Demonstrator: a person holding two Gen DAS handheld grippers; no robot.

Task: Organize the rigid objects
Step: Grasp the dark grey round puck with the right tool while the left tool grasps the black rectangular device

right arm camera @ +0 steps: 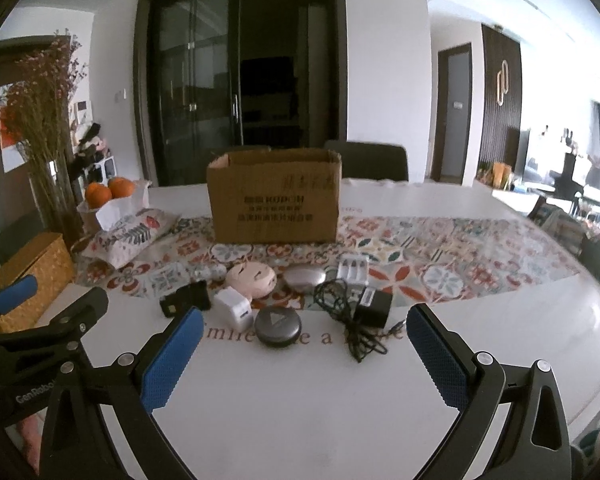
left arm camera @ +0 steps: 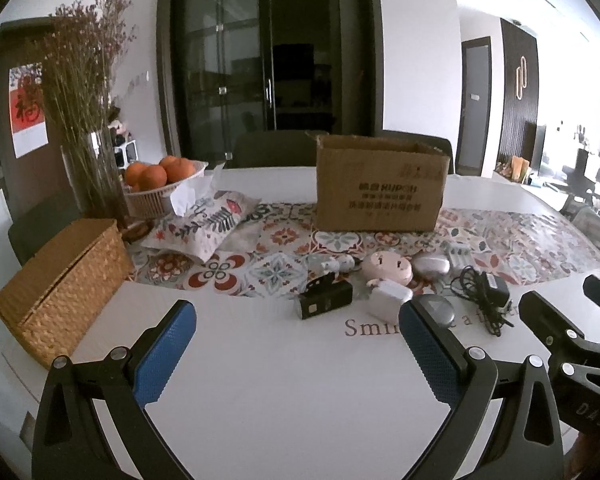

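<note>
An open cardboard box [left arm camera: 380, 186] [right arm camera: 275, 198] stands on the patterned runner. In front of it lies a cluster of small objects: a pink round socket [right arm camera: 251, 277] [left arm camera: 386, 267], a silver oval case [right arm camera: 304, 277], a white plug adapter [right arm camera: 233, 309] [left arm camera: 388, 299], a black rectangular device [right arm camera: 186, 300] [left arm camera: 326, 300], a dark round disc [right arm camera: 277, 326], a black charger with cord [right arm camera: 374, 307] [left arm camera: 488, 294] and a white battery charger [right arm camera: 353, 269]. My left gripper [left arm camera: 296, 340] is open and empty, short of the cluster. My right gripper [right arm camera: 302, 344] is open and empty, just short of the disc.
A wicker basket [left arm camera: 60, 284] stands at the left. Behind it are a tissue pouch [left arm camera: 204, 224], a bowl of oranges [left arm camera: 160, 176] and a vase of dried flowers [left arm camera: 88, 128]. The white table [left arm camera: 280, 380] has dark chairs [right arm camera: 366, 160] at its far side.
</note>
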